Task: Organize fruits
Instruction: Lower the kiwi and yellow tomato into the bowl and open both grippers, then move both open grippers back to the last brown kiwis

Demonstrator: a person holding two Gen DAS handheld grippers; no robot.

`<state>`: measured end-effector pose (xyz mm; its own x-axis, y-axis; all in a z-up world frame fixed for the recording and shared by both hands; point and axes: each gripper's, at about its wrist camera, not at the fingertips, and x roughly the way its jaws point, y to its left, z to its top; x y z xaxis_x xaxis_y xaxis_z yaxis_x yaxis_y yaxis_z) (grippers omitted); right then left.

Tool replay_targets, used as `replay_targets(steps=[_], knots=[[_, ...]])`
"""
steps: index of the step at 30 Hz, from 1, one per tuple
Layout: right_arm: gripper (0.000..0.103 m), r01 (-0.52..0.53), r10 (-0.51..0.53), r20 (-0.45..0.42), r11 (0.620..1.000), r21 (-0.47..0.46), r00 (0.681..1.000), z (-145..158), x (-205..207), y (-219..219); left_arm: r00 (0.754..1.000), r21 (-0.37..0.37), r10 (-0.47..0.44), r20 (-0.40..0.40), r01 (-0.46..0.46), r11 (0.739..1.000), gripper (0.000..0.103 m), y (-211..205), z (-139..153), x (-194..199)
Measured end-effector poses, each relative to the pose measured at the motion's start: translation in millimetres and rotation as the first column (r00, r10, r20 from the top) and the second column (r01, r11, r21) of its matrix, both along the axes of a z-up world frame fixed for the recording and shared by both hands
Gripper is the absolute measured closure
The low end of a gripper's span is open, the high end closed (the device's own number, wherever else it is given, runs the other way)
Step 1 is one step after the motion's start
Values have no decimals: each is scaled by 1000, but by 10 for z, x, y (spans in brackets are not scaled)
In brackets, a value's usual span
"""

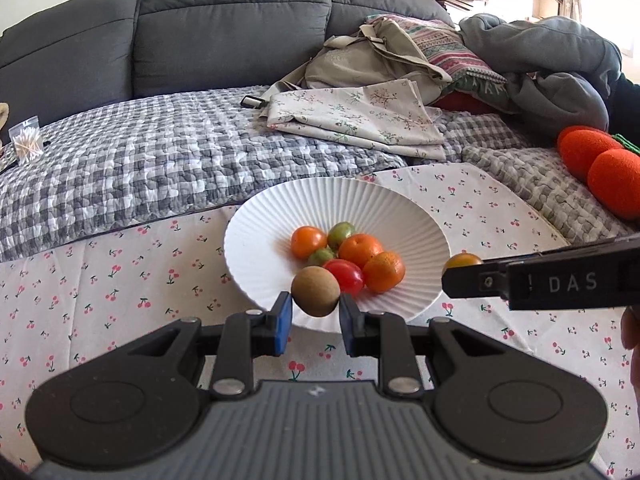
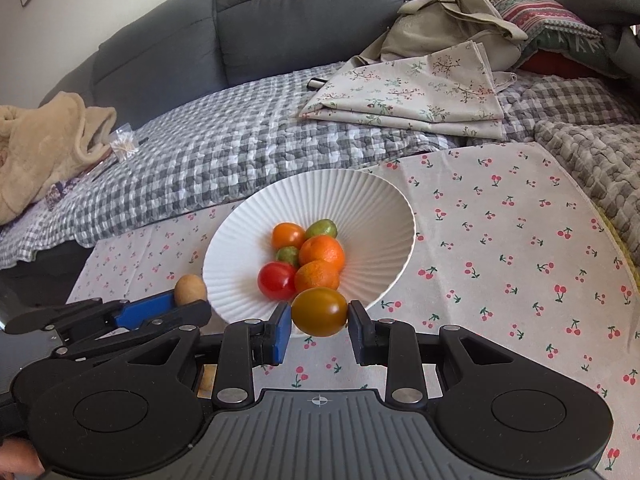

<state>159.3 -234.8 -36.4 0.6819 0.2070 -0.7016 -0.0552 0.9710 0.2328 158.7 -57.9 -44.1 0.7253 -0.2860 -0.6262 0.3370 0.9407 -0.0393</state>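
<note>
A: The left gripper (image 1: 315, 316) has its blue pads against a round brown fruit (image 1: 316, 291), held above the near rim of the ribbed white plate (image 1: 404, 216). The right gripper (image 2: 319, 325) is clamped on a dark amber tomato (image 2: 319, 311), also at the plate's near edge

B: So both carry something. What already lies in the plate?

A: Two oranges (image 2: 322, 255), an orange tomato (image 2: 287, 235), a red tomato (image 2: 277, 280) and two small green fruits (image 2: 321, 228), all crowded in the dip at the centre. The plate stands on a cherry-print cloth (image 2: 500, 264) in front of a grey sofa (image 1: 224, 28)

B: What would spoil it from here, in his judgement?

A: Two things. The grippers sit close together at the same rim; from the left camera the right one's fingers reach in just beside the plate. If both go for the centre at once, they could knock each other

B: And the second?

A: The pile is packed and everything in it is round. A fruit let go from a height, or onto the top of the oranges, would likely roll, maybe nudging another up the sloped wall and off onto the cloth. The tomato looks soft-skinned too, so a hard squeeze might split it

B: Then one at a time, released low, into the open side of the plate
</note>
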Motion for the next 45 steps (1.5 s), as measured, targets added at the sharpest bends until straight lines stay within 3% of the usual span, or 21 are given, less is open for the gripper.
replay_targets(steps=[24,30,36,45], knots=[[74,-7,7,-19,1000,-3,1000,-209,315,35,1000,32,-4,0,4,999,79,-29,-223,324],[71,39,-38,-24,999,32,999,-261,352,-105,1000,21,-14,-19,14,1000,78,5,-243,330],[70,91,-89,-20,993,71,996,-207,362,-255,1000,1,5,-31,-5,1000,74,74,-211,309],[70,58,-57,-5,996,62,998,-56,273,-219,998,-28,23,-57,-24,999,73,173,-136,221]])
